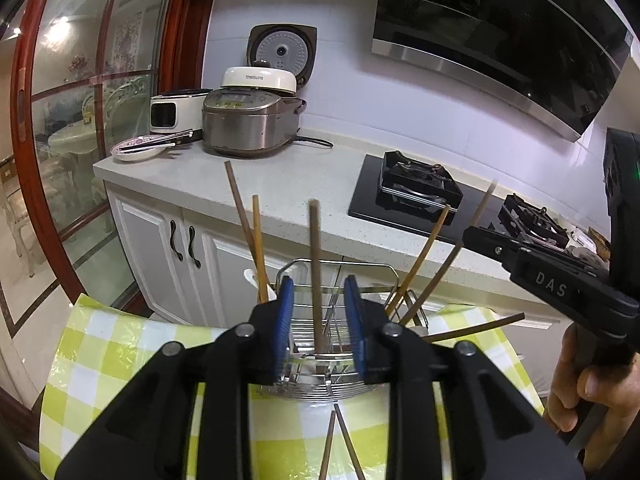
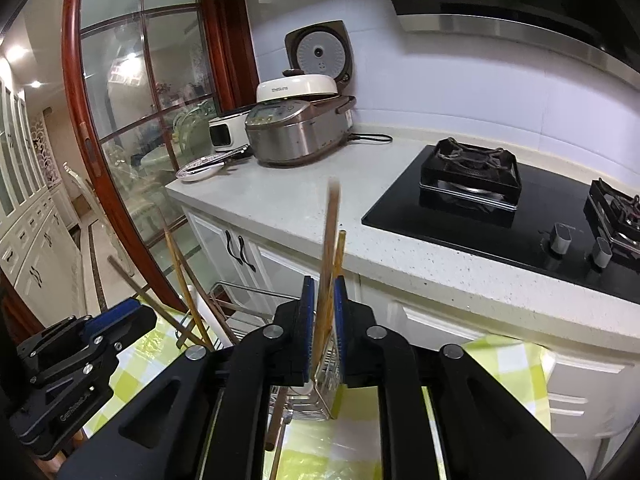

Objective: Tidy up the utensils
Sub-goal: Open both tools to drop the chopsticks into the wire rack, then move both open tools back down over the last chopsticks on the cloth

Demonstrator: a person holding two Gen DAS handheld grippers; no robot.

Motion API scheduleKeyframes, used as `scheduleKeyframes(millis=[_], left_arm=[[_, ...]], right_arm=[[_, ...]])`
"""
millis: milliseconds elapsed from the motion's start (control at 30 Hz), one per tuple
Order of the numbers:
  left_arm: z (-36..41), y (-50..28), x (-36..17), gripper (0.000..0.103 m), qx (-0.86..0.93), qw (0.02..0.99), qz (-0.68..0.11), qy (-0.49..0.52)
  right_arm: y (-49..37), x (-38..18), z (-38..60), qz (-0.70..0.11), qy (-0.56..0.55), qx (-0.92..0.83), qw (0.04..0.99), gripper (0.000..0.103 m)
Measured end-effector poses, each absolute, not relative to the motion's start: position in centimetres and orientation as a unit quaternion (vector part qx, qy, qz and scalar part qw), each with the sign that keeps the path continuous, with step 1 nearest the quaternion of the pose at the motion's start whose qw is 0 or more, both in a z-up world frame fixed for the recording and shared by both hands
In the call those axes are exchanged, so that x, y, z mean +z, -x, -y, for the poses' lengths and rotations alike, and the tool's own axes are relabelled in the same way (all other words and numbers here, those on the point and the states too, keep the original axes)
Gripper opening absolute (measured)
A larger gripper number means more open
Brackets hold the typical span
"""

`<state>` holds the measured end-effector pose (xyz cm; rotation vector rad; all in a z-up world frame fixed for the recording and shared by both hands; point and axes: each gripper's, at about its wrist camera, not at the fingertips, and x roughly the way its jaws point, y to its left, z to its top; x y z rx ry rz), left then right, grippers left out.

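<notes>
- Left gripper (image 1: 319, 322): jaws narrowly parted, pads clear of the upright brown chopstick (image 1: 316, 264) standing between them in the wire rack (image 1: 340, 276).
- Right gripper (image 2: 321, 322): jaws narrowly parted around a blurred chopstick (image 2: 330, 240); contact cannot be told.
- Rack stands on the checked tablecloth (image 1: 120, 344); further chopsticks lean inside.

Home kitchen: gas hob (image 2: 500, 208), rice cooker (image 1: 250, 124), range hood (image 1: 500, 40).
</notes>
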<state>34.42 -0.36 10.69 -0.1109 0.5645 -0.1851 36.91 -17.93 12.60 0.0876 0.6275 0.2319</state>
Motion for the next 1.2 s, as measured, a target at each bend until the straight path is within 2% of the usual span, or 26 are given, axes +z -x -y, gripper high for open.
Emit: scheduleKeyframes(millis=[67, 100, 133, 333, 400, 467, 667, 967, 1067, 1200], left_arm=[[0.1, -34.0, 10.7, 0.026, -0.089, 0.955, -0.277, 0.056], [-0.1, -33.7, 10.6, 0.029, -0.088, 0.955, -0.277, 0.059], [-0.3, -33.3, 10.5, 0.032, -0.086, 0.955, -0.276, 0.061], [-2.2, -30.4, 9.9, 0.047, -0.073, 0.957, -0.27, 0.08], [-2.8, -28.9, 9.3, 0.055, -0.068, 0.957, -0.266, 0.089], [-3.1, -27.5, 8.4, 0.056, -0.065, 0.958, -0.266, 0.089], [-3.6, -24.4, 3.4, 0.057, -0.065, 0.947, -0.299, 0.095], [-1.0, -23.2, -2.4, 0.056, -0.116, 0.91, -0.396, 0.024], [0.2, -23.6, -4.3, 0.053, -0.129, 0.896, -0.425, 0.006], [1.5, -24.7, -6.4, 0.043, -0.132, 0.88, -0.456, -0.012]], right_arm=[[-36.4, 12.7, 18.3, -0.301, -0.044, 0.105, 0.947, 0.034], [-36.1, 12.8, 18.6, -0.297, -0.045, 0.101, 0.949, 0.05], [-35.8, 12.9, 18.9, -0.29, -0.046, 0.095, 0.951, 0.062], [-32.9, 12.7, 22.4, -0.268, -0.079, 0.055, 0.958, 0.076], [-31.4, 12.0, 24.0, -0.265, -0.091, 0.035, 0.959, 0.079], [-30.0, 10.8, 25.0, -0.271, -0.096, 0.022, 0.957, 0.08], [-26.4, 4.0, 25.5, -0.335, -0.097, 0.009, 0.937, 0.08], [-23.2, -3.7, 23.6, -0.414, -0.073, 0.006, 0.907, 0.08], [-22.5, -5.1, 22.9, -0.44, -0.075, 0.027, 0.894, 0.08], [-22.1, -5.7, 22.3, -0.453, -0.06, 0.034, 0.889, 0.08]])
